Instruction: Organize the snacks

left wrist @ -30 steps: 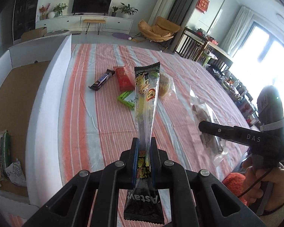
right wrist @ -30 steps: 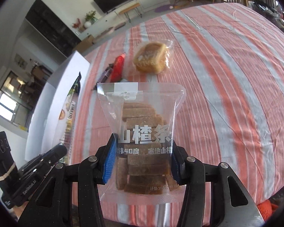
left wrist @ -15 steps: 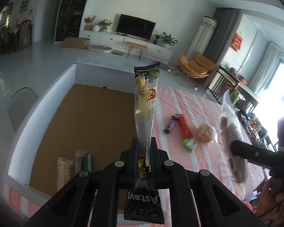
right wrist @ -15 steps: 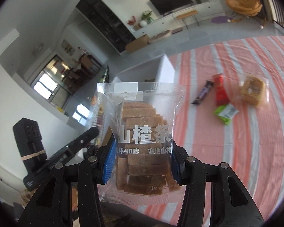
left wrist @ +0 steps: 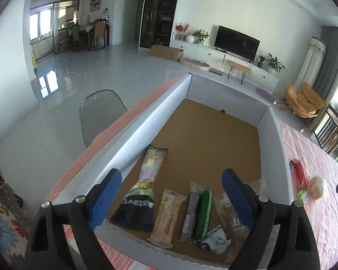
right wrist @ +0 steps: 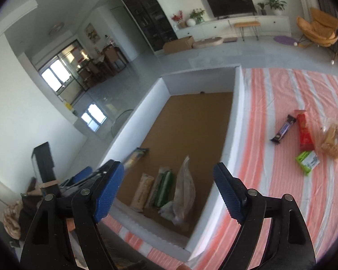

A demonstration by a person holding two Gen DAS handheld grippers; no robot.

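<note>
My left gripper (left wrist: 169, 199) is opening wide with nothing between its blue pads, and the long black-ended packet (left wrist: 144, 191) lies free on the box floor just below it; my right gripper (right wrist: 167, 193) is opening too, empty, with the clear bag of brown bars (right wrist: 184, 191) leaning loose inside the box beneath. So I judge this the release step: both snacks are in the white-walled cardboard box (left wrist: 275, 135), lined up at its near end beside a beige bar (left wrist: 166, 218) and a green packet (left wrist: 204, 211). Next I should go for what is left on the striped tablecloth (right wrist: 281, 90): the dark chocolate bar (right wrist: 283, 129), the red packet (right wrist: 304, 130), the small green pack (right wrist: 307, 162) and the wrapped bun (right wrist: 334, 140). The box's right wall stands between my grippers and those snacks, so I must clear it first.
</note>
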